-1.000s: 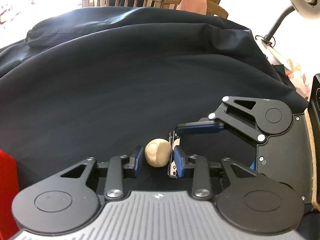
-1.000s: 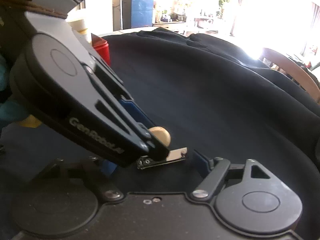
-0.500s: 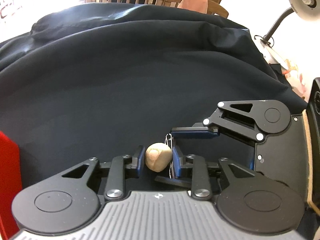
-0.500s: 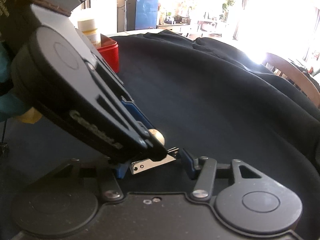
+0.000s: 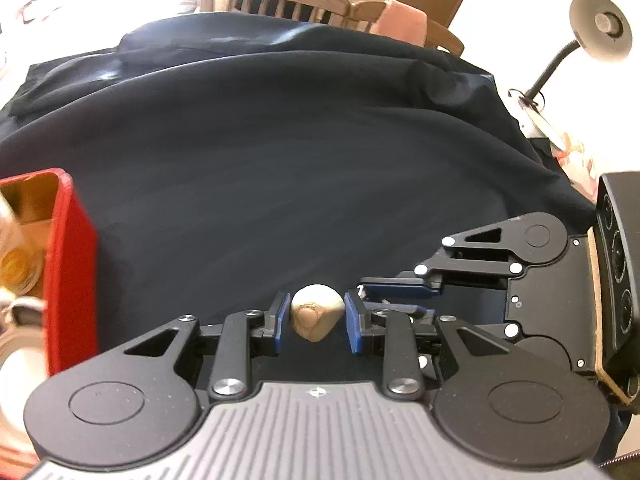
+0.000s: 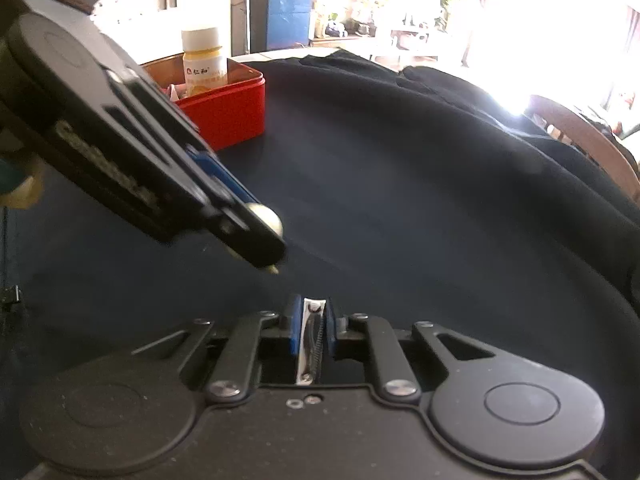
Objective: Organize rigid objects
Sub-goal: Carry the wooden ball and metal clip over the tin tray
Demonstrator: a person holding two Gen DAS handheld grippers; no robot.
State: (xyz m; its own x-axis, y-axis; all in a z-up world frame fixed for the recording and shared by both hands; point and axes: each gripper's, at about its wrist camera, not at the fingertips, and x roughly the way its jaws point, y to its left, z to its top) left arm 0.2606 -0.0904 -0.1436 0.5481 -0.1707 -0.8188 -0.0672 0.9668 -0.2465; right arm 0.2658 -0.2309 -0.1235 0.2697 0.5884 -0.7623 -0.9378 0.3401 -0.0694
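My left gripper (image 5: pixel 315 320) is shut on a small beige nut-like ball (image 5: pixel 316 316) and holds it above the dark cloth. In the right wrist view the left gripper (image 6: pixel 264 236) comes in from the upper left with the ball (image 6: pixel 269 220) at its tip. My right gripper (image 6: pixel 311 320) is shut on a shiny metal nail clipper (image 6: pixel 310 344), standing on edge between the blue pads. The right gripper also shows in the left wrist view (image 5: pixel 396 296), just right of my left fingers. A red box (image 6: pixel 228 112) stands at the far left.
The red box (image 5: pixel 68 272) holds a white-capped yellow bottle (image 6: pixel 202 60) and other small items. A dark cloth (image 5: pixel 280 160) covers the table. Wooden chairs (image 5: pixel 280 0) stand behind it. A desk lamp (image 5: pixel 596 32) is at the right edge.
The right gripper closed on the nail clipper and lifted it, turning it on edge. The left gripper rose with the ball and moved towards the red box, which now shows more fully.
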